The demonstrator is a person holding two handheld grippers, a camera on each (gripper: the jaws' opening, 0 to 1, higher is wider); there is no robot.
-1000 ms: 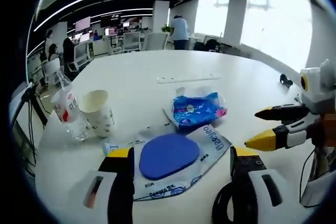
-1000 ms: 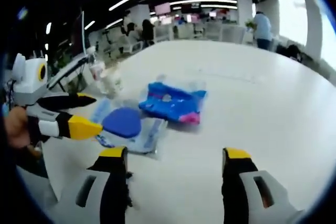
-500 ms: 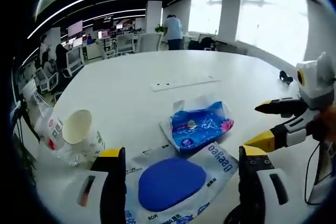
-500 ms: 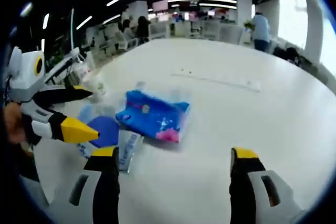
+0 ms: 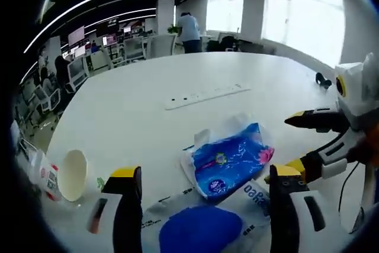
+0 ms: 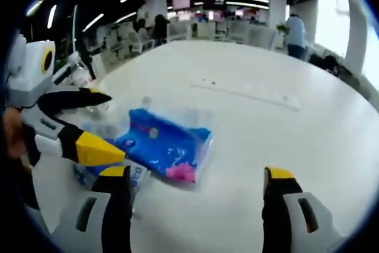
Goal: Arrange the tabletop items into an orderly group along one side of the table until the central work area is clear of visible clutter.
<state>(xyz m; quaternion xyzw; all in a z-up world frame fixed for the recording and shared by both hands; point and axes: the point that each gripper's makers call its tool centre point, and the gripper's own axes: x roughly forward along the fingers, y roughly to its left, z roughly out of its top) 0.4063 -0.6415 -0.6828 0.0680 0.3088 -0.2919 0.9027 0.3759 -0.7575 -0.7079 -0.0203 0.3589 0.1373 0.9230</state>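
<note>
1. Left gripper view: the left gripper (image 5: 201, 205) is seen with its two yellow-tipped jaws spread wide over the near part of the white table (image 5: 148, 75), with nothing held between them.
2. Between the jaws, at the near edge, a blue oval pad (image 5: 200, 232) is seen lying on a clear printed bag (image 5: 249, 197).
3. Just beyond it, a blue tissue pack (image 5: 231, 159) in crumpled clear wrap is seen lying on the table, touching the printed bag.
4. To the near left, a paper cup (image 5: 72, 174) is seen on its side or tilted, with a plastic bottle with a red label (image 5: 42, 173) beside it.
5. Farther away, a long white strip (image 5: 204, 96) is seen flat on the table, and a small dark object (image 5: 323, 79) at the far right.
6. At the right, the right gripper (image 5: 296, 146) is seen with its jaws apart, close to the tissue pack.
7. Right gripper view: the right gripper (image 6: 195, 197) is seen with jaws wide and empty over the bare table (image 6: 284, 128).
8. The tissue pack (image 6: 166, 143) is seen just ahead, left of centre.
9. The left gripper (image 6: 103, 125) is seen entering from the left, its jaws parted, its lower tip over the pack's near left edge; contact cannot be judged.
10. The white strip (image 6: 249, 92) is seen farther off.
</note>
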